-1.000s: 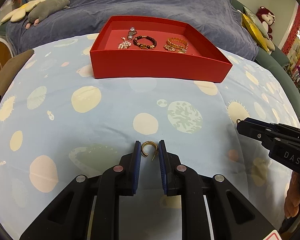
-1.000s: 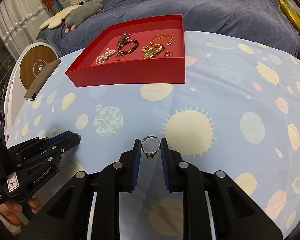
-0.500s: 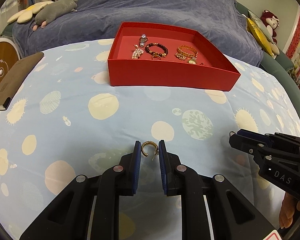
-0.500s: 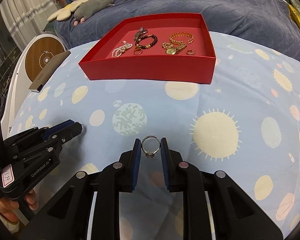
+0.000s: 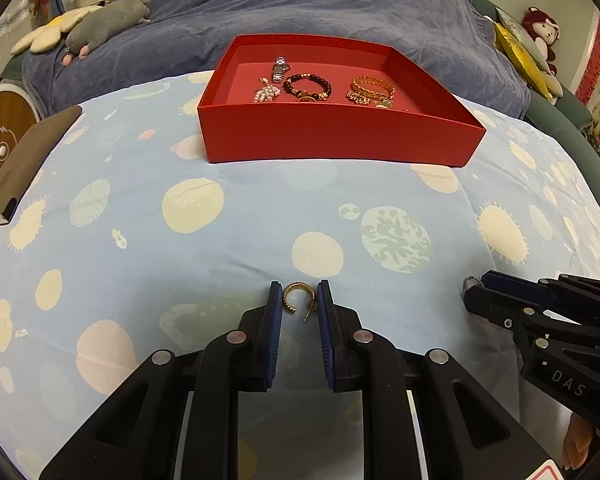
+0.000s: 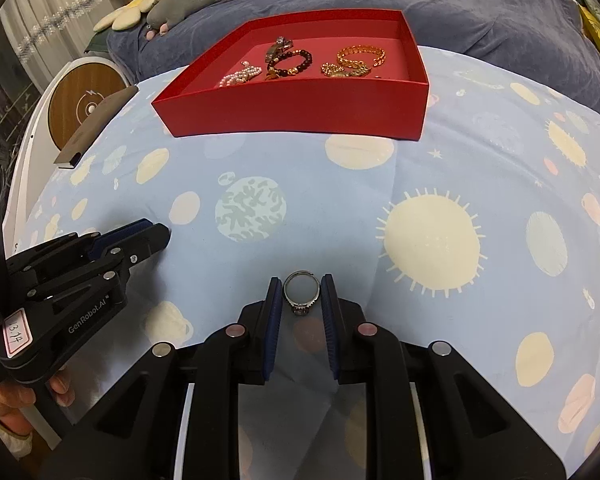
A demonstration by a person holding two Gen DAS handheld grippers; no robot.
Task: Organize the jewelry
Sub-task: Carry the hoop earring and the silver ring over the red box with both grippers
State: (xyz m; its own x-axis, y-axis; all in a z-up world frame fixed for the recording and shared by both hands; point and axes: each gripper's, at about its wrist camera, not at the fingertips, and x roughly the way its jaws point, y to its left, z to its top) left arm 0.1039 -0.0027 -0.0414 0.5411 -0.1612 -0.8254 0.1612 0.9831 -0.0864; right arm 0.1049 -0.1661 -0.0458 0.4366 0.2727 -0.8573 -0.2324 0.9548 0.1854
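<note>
a bed [image 5: 260,240] is covered by a pale blue sheet printed with suns and planets; a soft, flat work surface is given by it. beyond it a dark blue blanket [image 5: 300,4] is bunched, with plush toys [image 5: 100,28] at the far left.

a red tray [image 5: 340,136] is set on the sheet at the far side, open-topped, likely so pieces can be dropped in from above. inside it are seen a pearl piece [image 5: 266,94], a small watch [image 5: 280,70], a dark bead bracelet [image 5: 308,86] and a gold chain bracelet [image 5: 372,86]; smaller gold bits beside the chain cannot be made out.

a brown notebook [image 5: 24,160] is left at the sheet's left edge.

the left gripper [image 5: 299,300] is nearly closed, a gold hoop earring [image 5: 296,298] pinched between its pads, held clear of the sheet, near side of the tray. the right gripper [image 6: 301,294] is likewise narrowed onto a silver ring [image 6: 301,292], stone downward. both pieces are judged to be on their way to the tray, well apart from it yet.
</note>
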